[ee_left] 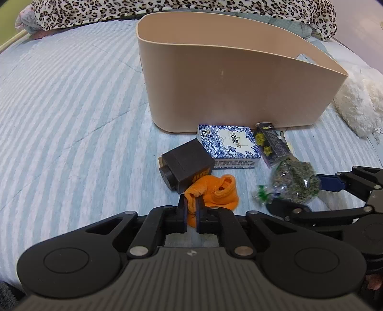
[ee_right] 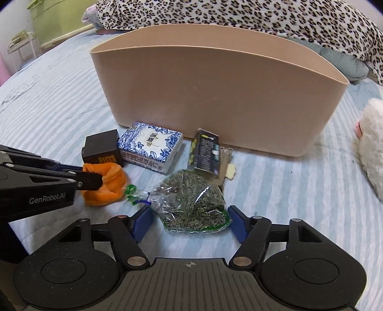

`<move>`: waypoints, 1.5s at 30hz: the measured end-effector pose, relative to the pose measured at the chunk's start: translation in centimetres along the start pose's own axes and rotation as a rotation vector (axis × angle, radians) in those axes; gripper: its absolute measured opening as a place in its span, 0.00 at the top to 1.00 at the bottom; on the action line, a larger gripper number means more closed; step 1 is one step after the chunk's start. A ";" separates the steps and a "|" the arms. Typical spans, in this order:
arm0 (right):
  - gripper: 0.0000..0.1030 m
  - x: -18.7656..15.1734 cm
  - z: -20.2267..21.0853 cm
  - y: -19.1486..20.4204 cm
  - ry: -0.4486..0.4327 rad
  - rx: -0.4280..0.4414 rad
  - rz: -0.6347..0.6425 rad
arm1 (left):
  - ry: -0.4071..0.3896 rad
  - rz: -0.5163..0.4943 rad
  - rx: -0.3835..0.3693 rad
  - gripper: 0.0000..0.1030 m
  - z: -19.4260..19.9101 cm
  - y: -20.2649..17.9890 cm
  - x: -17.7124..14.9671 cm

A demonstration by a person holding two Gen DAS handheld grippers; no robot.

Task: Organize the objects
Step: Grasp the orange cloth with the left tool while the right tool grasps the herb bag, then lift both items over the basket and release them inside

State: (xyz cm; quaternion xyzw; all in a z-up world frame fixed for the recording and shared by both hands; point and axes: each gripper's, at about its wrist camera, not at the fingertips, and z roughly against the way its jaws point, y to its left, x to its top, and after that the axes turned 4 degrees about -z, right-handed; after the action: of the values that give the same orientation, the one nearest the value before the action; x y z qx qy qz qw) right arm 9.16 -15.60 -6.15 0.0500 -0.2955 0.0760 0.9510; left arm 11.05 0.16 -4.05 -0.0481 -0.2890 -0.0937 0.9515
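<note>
My left gripper (ee_left: 191, 205) is shut on the near edge of an orange cloth (ee_left: 215, 191), which lies on the bed; the cloth also shows in the right wrist view (ee_right: 110, 189). My right gripper (ee_right: 189, 215) is open, its blue pads on either side of a clear bag of green tea leaves (ee_right: 194, 205), seen too in the left wrist view (ee_left: 295, 180). Behind lie a black box (ee_left: 186, 165), a blue-and-white box (ee_left: 229, 147) and a dark carton (ee_left: 273, 143). A beige bin (ee_left: 239, 95) stands behind them, its inside hidden.
Everything lies on a bed with a blue-striped sheet (ee_left: 71, 119). A leopard-print blanket (ee_right: 239, 16) lies behind the bin. A white plush toy (ee_right: 371, 143) lies to the right of the bin.
</note>
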 end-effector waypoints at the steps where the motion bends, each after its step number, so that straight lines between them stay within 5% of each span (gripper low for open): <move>1: 0.42 -0.1 0.2 -0.1 0.000 0.003 -0.009 | 0.000 -0.004 0.005 0.94 0.2 -0.1 0.0; 22: 0.42 1.2 8.0 -4.7 -0.177 0.018 -0.160 | -0.143 0.010 0.007 0.94 8.0 0.9 1.2; 34: 0.42 5.9 9.5 -5.7 -0.300 0.031 -0.179 | -0.284 0.049 0.050 0.94 11.1 2.6 6.0; 45: 0.42 10.0 6.3 -6.3 -0.322 0.046 -0.236 | -0.313 -0.008 0.075 0.94 8.2 1.1 12.1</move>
State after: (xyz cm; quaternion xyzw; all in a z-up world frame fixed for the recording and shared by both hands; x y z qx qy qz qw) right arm 14.89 -21.56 4.39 0.1174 -0.4339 -0.0384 0.8925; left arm 16.66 0.64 9.47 -0.0252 -0.4371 -0.0779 0.8957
